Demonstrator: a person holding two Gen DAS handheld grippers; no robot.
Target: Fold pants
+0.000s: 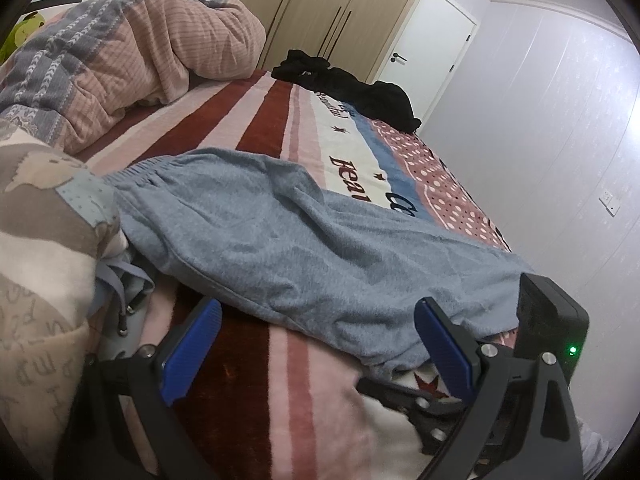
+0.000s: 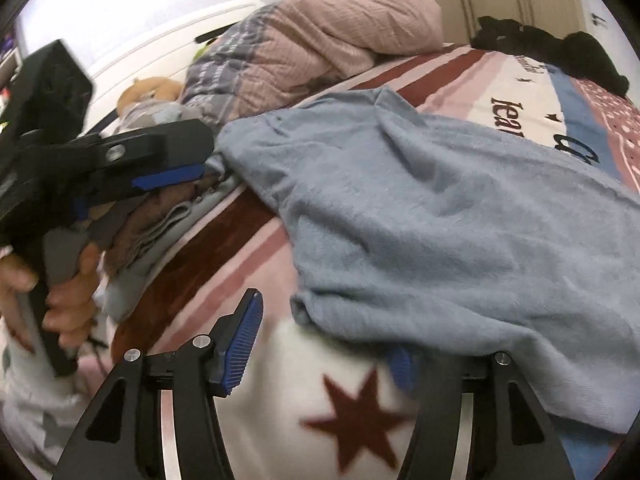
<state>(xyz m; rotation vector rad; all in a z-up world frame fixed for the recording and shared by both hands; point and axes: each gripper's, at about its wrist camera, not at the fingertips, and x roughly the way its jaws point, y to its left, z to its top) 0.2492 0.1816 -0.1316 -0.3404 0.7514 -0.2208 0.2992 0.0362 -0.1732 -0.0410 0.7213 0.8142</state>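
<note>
Grey-blue fleece pants [image 1: 288,240] lie spread across the striped bed blanket [image 1: 248,392], waistband at the left with a drawstring [image 1: 120,304] hanging. My left gripper [image 1: 316,344] is open, its blue pads [image 1: 188,352] either side of the pants' near edge. In the right wrist view the pants [image 2: 440,220] fill the right half. My right gripper [image 2: 324,344] is open; its left pad [image 2: 240,348] shows, the right one is partly under the pants' edge. The left gripper [image 2: 172,176] shows there too, held by a hand [image 2: 68,300].
A bunched pink and grey quilt [image 1: 132,56] lies at the bed's head. A black garment [image 1: 352,84] lies at the far edge. Folded clothes [image 2: 160,236] sit at the left. Wardrobe [image 1: 320,4], white door [image 1: 432,40], and wall lie beyond.
</note>
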